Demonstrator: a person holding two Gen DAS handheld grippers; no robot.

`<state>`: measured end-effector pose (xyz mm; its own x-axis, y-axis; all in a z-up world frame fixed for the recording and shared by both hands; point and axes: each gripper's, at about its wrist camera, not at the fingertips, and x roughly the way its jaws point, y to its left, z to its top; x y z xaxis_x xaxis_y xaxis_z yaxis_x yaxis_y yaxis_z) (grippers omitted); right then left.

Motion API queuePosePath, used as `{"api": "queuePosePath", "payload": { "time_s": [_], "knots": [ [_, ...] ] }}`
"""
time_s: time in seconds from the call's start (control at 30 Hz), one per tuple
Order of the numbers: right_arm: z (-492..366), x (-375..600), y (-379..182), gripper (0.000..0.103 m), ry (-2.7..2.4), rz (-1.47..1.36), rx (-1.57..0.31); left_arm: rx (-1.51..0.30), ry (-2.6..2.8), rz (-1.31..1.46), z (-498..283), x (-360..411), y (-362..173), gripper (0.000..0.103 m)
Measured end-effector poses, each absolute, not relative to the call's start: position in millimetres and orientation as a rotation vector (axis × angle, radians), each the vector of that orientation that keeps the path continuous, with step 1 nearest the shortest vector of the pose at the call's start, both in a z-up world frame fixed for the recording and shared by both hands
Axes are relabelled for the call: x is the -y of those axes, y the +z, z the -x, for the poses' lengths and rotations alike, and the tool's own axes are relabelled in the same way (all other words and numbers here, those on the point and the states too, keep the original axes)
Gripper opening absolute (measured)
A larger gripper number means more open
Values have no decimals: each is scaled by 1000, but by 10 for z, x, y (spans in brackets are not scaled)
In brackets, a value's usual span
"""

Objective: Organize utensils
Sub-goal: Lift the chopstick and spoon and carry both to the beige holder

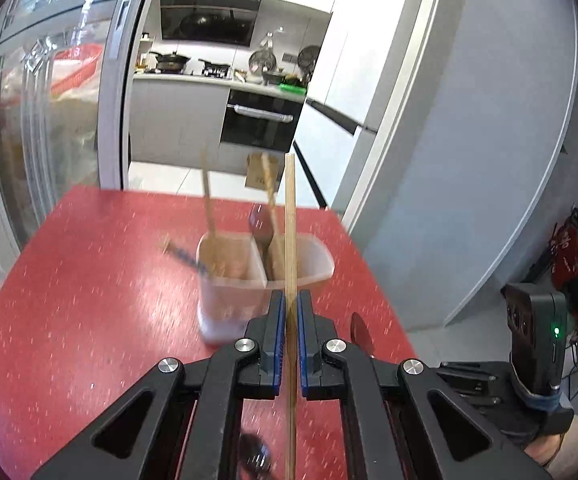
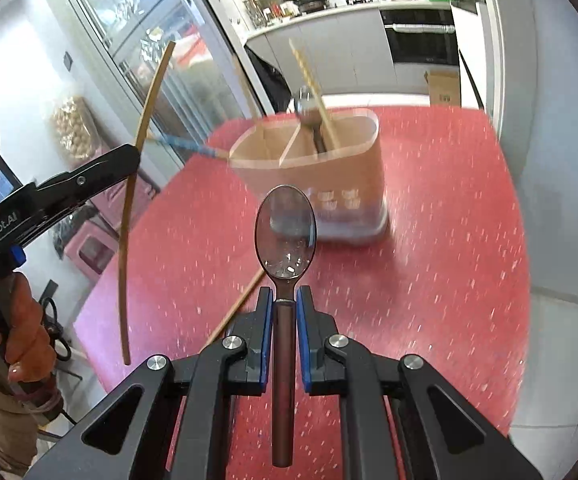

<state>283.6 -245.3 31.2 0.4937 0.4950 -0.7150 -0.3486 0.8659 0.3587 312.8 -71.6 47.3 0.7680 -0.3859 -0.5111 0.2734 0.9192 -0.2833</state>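
Note:
My left gripper (image 1: 290, 300) is shut on a wooden chopstick (image 1: 290, 216), which stands upright above the red table (image 1: 89, 300). From the right wrist view the same chopstick (image 2: 141, 152) hangs in the left gripper (image 2: 135, 154) at the left. My right gripper (image 2: 285, 294) is shut on a metal spoon (image 2: 285, 232) with a brown handle, bowl pointing forward. Ahead stands a translucent divided utensil holder (image 1: 241, 280) (image 2: 353, 176). It holds chopsticks, a spoon and a blue-handled utensil (image 2: 185, 145). Another chopstick (image 2: 235, 308) lies on the table below the spoon.
A hand (image 2: 17, 340) grips the left tool at the left edge. Beyond the table are a glass cabinet (image 1: 49, 120), a kitchen counter with an oven (image 1: 261, 120) and a grey wall (image 1: 469, 140). The right tool's body (image 1: 537, 340) shows at the lower right.

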Motion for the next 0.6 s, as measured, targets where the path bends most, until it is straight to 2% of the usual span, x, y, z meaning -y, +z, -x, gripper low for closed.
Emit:
{"api": "queuePosePath", "payload": {
  "time_s": [0.33, 0.6],
  "knots": [
    [-3473, 2534, 779, 13, 519, -200, -820, -490, -294, 234, -3658, 779, 969, 34],
    [-4020, 2386, 999, 13, 536, -182, -696, -424, -188, 234, -4158, 822, 1033, 34]
  ]
}}
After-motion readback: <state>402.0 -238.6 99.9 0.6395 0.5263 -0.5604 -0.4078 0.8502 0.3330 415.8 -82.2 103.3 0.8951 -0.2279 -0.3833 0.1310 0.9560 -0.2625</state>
